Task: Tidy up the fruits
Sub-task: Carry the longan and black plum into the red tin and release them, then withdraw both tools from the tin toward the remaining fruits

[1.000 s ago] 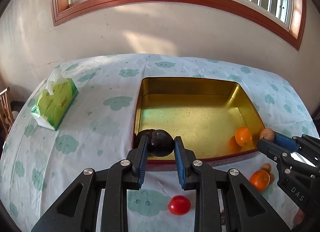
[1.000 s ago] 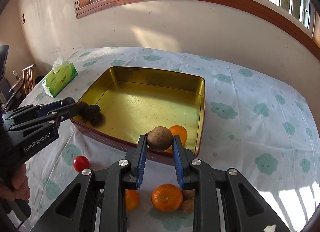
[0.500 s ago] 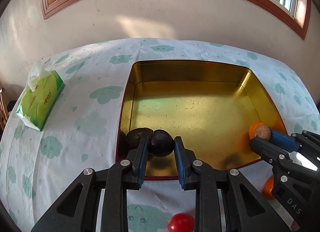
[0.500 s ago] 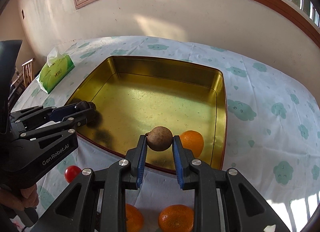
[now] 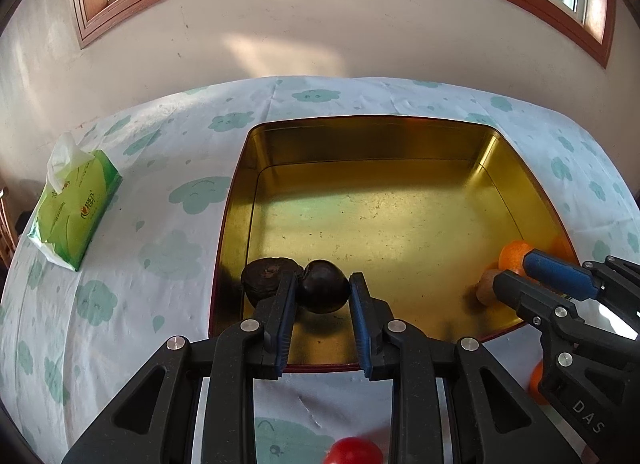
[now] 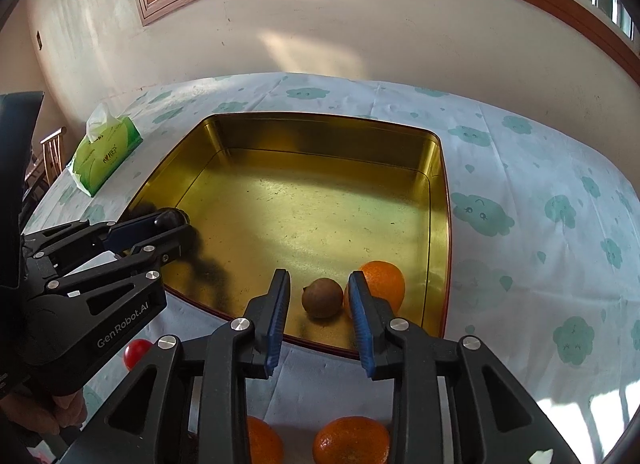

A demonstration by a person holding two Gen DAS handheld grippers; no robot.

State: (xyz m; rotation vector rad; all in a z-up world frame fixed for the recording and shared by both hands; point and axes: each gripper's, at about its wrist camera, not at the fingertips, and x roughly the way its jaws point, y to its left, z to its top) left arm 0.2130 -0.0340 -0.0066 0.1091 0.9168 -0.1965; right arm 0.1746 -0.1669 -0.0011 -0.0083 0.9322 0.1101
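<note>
Resting on the floor of the gold metal tray (image 6: 320,135), near right corner: round brown fruit (image 6: 322,298), just beside an orange (image 6: 382,284), lying loose between the jaws of the right gripper (image 6: 319,275), which have just been opening. Left gripper (image 5: 323,280): jaws closed on a dark round fruit (image 5: 324,292), near left corner.

"GenRobot.AI" stands in pale letters on the left gripper (image 6: 176,229). "DAS" shows on the right gripper (image 5: 516,278). The tissue pack (image 5: 74,209) print seems too small to read.
</note>
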